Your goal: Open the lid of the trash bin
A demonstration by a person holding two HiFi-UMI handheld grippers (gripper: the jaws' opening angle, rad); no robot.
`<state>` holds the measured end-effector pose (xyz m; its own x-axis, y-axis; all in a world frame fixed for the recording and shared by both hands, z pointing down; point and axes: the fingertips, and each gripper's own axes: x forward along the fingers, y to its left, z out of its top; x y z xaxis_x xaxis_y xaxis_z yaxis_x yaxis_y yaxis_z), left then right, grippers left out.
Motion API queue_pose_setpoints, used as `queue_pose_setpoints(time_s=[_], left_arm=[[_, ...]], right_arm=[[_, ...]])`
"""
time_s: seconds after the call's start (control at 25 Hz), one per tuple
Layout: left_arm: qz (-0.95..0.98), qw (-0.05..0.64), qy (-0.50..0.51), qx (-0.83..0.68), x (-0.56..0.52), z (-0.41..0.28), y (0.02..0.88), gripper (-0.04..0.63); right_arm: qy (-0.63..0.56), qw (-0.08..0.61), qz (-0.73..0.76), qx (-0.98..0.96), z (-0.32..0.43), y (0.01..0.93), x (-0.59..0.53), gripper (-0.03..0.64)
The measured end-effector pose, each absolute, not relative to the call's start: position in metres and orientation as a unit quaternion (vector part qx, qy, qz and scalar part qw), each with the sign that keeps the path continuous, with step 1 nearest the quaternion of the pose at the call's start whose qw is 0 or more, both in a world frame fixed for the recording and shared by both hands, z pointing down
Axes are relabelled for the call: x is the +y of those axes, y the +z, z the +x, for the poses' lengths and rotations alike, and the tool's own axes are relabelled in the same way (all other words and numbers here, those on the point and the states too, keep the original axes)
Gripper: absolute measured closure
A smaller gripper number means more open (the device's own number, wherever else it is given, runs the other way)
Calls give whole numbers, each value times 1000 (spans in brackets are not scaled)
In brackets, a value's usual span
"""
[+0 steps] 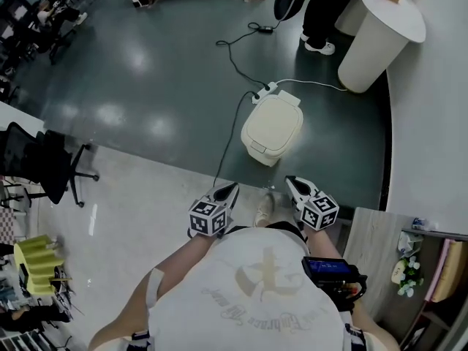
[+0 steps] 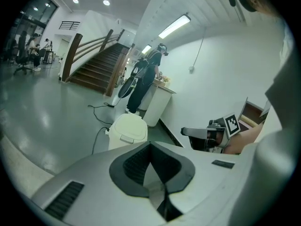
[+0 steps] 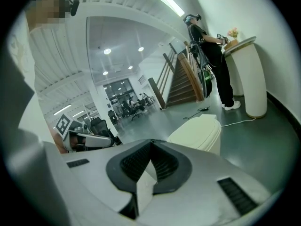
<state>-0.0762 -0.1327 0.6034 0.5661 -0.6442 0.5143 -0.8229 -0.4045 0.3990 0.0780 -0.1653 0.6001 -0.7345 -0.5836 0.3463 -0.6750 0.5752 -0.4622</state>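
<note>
So the cream-coloured plastic trash bin with the rounded lid (image 1: 272,126) sits on the dark glossy floor, a little way ahead of the person and well out of reach of both tools. Its lid is down flat. A white power strip with a trailing cable (image 1: 265,92) lies just behind it.

The left gripper (image 1: 231,189) and right gripper (image 1: 290,181) are held close to the person's body, pointing at the bin. In each gripper view the dark ribbed pads meet at the tip with nothing between them, so both are pinched closed and empty.

Handling-wise, the bin looks like thin moulded plastic: light, stiff, smooth enough to be slippery. The lid is probably hinged at the back, the side nearer the power strip. There's a small tab on the front face (image 2: 126,138), which looks like a push latch or finger lip. That front edge seems the spot to go for. A bin this light could slide or tip if pushed hard, so the other gripper may need to steady the body.
</note>
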Motion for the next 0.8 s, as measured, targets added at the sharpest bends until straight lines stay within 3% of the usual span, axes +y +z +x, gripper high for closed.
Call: queue_pose_setpoints(time_s=[0.8], left_arm=[[809,337,158,-455,-226,-67,617,584]], right_arm=[[303,81,347,-884,85,605,-253,612]])
